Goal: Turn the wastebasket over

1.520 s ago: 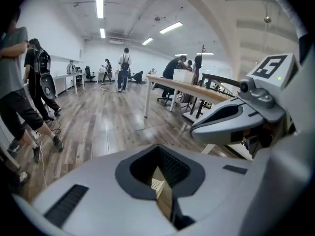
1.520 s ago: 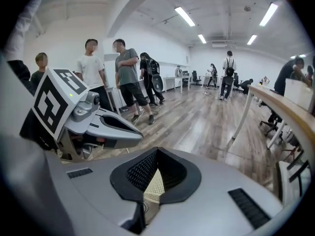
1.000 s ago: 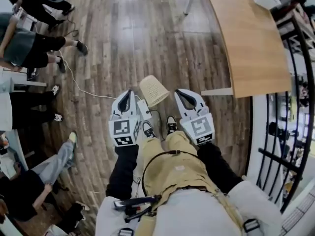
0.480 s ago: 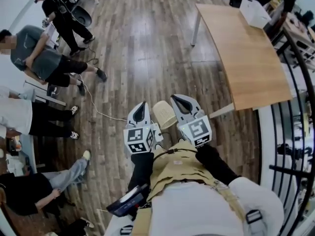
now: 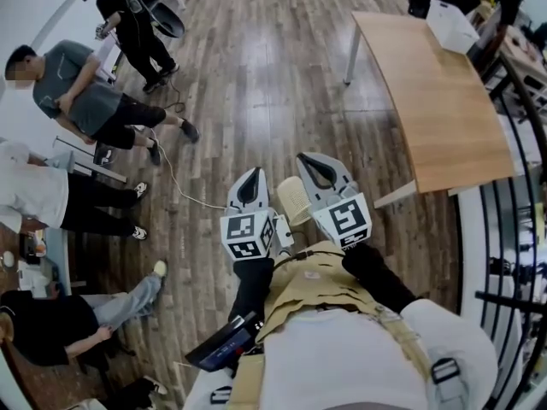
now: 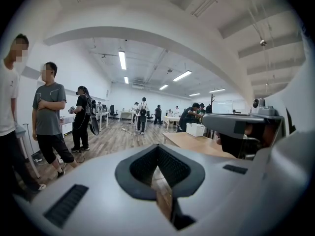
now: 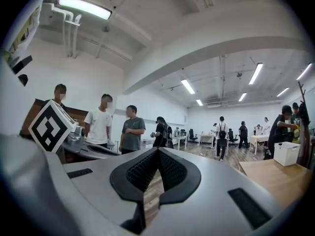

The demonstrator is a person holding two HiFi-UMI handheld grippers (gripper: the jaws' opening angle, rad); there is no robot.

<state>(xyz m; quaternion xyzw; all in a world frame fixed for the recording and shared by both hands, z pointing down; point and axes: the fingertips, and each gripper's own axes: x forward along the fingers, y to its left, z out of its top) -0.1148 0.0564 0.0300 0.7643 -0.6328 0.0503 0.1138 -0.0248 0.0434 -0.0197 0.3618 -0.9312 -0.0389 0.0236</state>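
Note:
A beige mesh wastebasket (image 5: pixel 292 200) stands on the wood floor just ahead of the person's feet; in the head view it shows between the two grippers, partly hidden by them. My left gripper (image 5: pixel 249 178) is up off the floor to the basket's left, jaws shut with nothing in them. My right gripper (image 5: pixel 309 162) is raised on the basket's right, also shut and empty. The left gripper view looks level across the room over shut jaws (image 6: pixel 157 147), and so does the right gripper view (image 7: pixel 157 151). Neither gripper view shows the basket.
A long wooden table (image 5: pixel 436 92) with a white box (image 5: pixel 450 26) stands to the right. Several people (image 5: pixel 81 101) stand and sit along the left. A cable (image 5: pixel 171 178) trails over the floor. A black railing (image 5: pixel 513 254) lies at the far right.
Both grippers have come up from beside the basket, and the head view has lifted and taken in more of the room. The basket now looks smaller between them.

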